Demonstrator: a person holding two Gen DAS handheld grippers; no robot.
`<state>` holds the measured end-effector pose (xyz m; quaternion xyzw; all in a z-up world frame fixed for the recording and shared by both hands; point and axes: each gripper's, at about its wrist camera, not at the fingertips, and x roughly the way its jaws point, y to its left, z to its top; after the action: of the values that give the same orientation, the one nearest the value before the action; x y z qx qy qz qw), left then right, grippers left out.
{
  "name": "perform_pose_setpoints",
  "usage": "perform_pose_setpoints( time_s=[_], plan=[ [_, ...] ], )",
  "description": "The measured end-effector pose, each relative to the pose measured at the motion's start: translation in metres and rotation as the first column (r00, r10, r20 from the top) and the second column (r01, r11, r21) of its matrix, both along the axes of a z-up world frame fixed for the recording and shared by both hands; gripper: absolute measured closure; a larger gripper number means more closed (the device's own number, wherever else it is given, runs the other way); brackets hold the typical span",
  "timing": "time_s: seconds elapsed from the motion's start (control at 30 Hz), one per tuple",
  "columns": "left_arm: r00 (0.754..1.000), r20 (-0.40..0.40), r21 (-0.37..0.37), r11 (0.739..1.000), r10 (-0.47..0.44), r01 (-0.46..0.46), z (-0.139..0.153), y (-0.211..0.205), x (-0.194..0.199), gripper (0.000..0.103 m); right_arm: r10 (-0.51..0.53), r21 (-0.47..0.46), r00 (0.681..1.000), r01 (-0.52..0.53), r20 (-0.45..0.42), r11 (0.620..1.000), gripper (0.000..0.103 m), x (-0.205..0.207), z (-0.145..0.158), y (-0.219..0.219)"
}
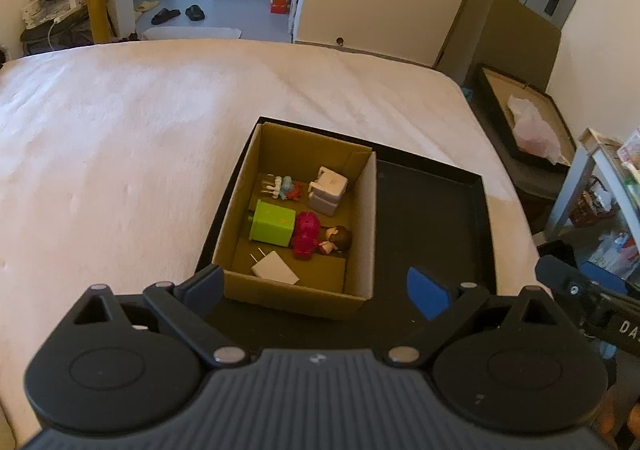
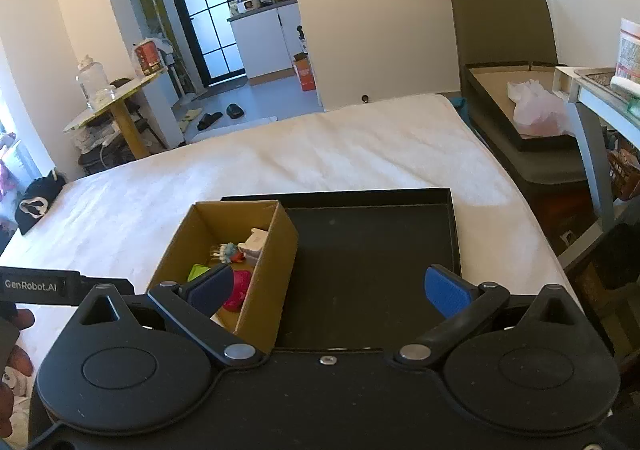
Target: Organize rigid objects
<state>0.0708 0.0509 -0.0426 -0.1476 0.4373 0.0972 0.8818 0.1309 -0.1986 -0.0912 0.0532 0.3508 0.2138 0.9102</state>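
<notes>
A brown cardboard box point(image 1: 362, 218) stands in the left part of a black tray point(image 1: 432, 218) on a white bed. Inside lie a green box point(image 1: 273, 225), a magenta toy point(image 1: 306, 234), a small brown-haired figure point(image 1: 338, 239), a white charger with prongs point(image 1: 276, 268), a white block point(image 1: 329, 190) and a small blue-and-red figure point(image 1: 282, 188). My left gripper point(image 1: 318, 288) is open and empty above the box's near wall. My right gripper point(image 2: 330, 290) is open and empty above the tray point(image 2: 372, 250), beside the box point(image 2: 276, 262).
The white bed point(image 1: 120, 138) spreads to the left and far side. A second black tray with a pink bag point(image 2: 536, 110) stands past the bed's right edge. A shelf unit point(image 2: 592, 102) is at the right. A yellow table point(image 2: 116, 106) stands at the far left.
</notes>
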Motion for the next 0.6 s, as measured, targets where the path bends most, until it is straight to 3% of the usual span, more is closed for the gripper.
perform_pose_setpoints(
  time_s=[0.6],
  plan=[
    [0.998,0.009,-0.004,0.998,-0.063,0.063,0.021,-0.005,-0.023,0.006,-0.017,-0.019,0.999,0.016,-0.047,1.000,0.000,-0.024,0.020,0.001]
  ],
)
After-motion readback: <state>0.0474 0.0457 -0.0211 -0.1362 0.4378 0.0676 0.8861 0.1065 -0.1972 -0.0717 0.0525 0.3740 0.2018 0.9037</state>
